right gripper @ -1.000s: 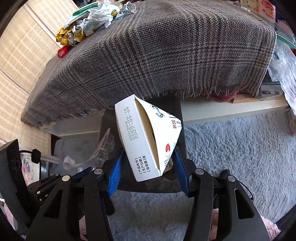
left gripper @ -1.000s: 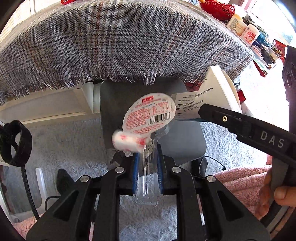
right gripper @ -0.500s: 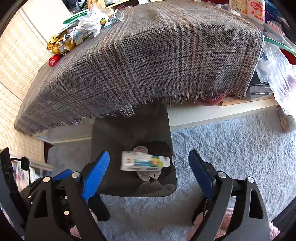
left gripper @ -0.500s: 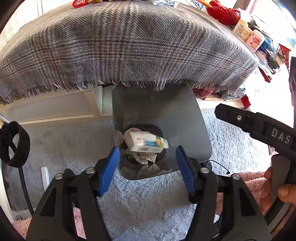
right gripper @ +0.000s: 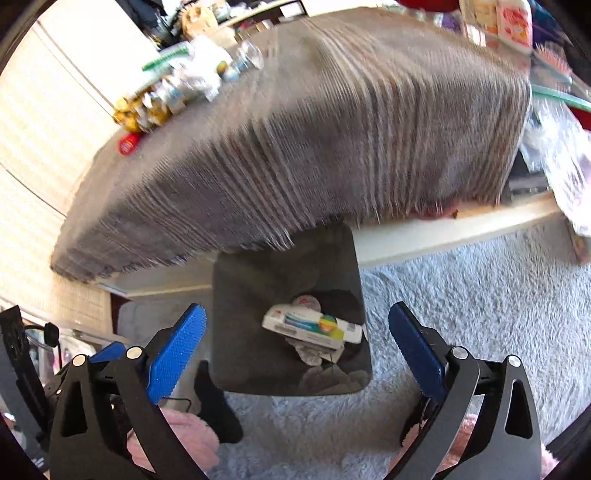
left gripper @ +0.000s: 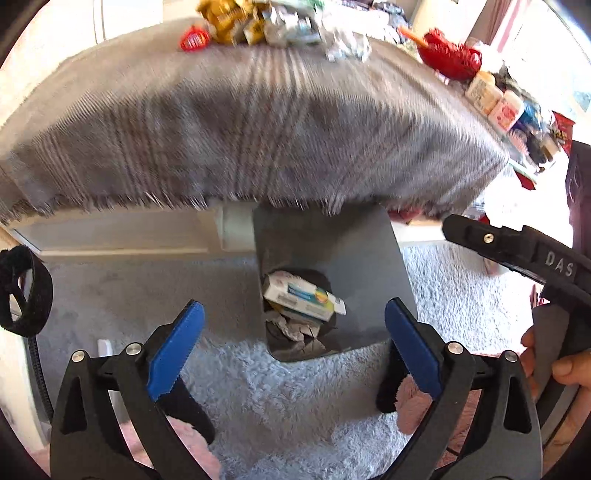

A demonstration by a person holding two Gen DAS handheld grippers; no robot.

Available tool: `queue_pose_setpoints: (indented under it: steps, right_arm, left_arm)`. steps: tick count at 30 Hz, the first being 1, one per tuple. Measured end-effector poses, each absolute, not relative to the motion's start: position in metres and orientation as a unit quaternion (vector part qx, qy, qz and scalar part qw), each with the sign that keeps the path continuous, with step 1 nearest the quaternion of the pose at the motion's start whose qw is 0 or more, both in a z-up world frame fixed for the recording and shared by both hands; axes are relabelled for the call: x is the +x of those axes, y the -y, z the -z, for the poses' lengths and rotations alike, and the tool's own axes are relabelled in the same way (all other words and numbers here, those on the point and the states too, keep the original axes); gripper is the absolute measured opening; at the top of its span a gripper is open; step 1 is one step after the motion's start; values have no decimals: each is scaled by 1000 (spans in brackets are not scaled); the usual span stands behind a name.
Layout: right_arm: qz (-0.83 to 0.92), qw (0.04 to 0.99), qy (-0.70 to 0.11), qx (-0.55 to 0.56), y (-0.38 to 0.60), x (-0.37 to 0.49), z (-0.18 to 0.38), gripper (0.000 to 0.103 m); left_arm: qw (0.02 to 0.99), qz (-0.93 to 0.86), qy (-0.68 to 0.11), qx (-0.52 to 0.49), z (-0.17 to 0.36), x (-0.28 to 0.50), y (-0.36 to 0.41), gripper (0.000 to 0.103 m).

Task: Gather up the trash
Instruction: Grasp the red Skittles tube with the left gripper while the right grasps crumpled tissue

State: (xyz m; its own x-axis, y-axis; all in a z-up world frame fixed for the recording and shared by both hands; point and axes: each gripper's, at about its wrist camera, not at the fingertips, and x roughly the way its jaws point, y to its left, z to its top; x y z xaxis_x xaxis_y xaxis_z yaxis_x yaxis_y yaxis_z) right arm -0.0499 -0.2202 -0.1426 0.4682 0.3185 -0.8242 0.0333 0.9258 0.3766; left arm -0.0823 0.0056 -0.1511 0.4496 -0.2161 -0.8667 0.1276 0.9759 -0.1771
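Observation:
A dark grey trash bin (left gripper: pixel 351 251) stands on the carpet under the table edge; it also shows in the right wrist view (right gripper: pixel 258 295). Inside lie a white carton (left gripper: pixel 303 299), also seen in the right wrist view (right gripper: pixel 314 326), and crumpled wrappers. My left gripper (left gripper: pixel 293 343) is open and empty above the bin. My right gripper (right gripper: pixel 297 343) is open and empty above the bin too. A pile of trash (left gripper: pixel 273 22) lies at the far side of the plaid-covered table (left gripper: pixel 240 129); it also shows in the right wrist view (right gripper: pixel 177 85).
A red cap (left gripper: pixel 194 38) lies beside the pile. Bottles (left gripper: pixel 495 99) and a red basket (left gripper: pixel 448 55) stand at the table's right end. Fluffy grey carpet (left gripper: pixel 295 406) surrounds the bin. A white shelf (right gripper: pixel 443 229) runs under the table.
Both grippers opened and dropped the lidded wrapper and the white carton into the bin. Both have since risen and tilted up toward the table; the view is blurred.

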Motion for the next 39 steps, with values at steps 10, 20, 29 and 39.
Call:
queue_pose_setpoints:
  steps: [10,20,29,39]
  right_arm:
    - [-105,878,-447,136,214,-15,64,100]
    - [-119,894,-420,105,198,38,26,100]
    - [-141,886,-427,114,179,98,20,97]
    - [-167,861,-474,84,145,143,54,60]
  left_arm:
    - [878,50,-475,-37,94,-53,-48,93]
    - [906,11,-422,-19,34,-4,-81,93]
    - [907,-2,-421,-9,19,69,-93,93]
    - [888,-5,-460,-18,51,133,-102,92]
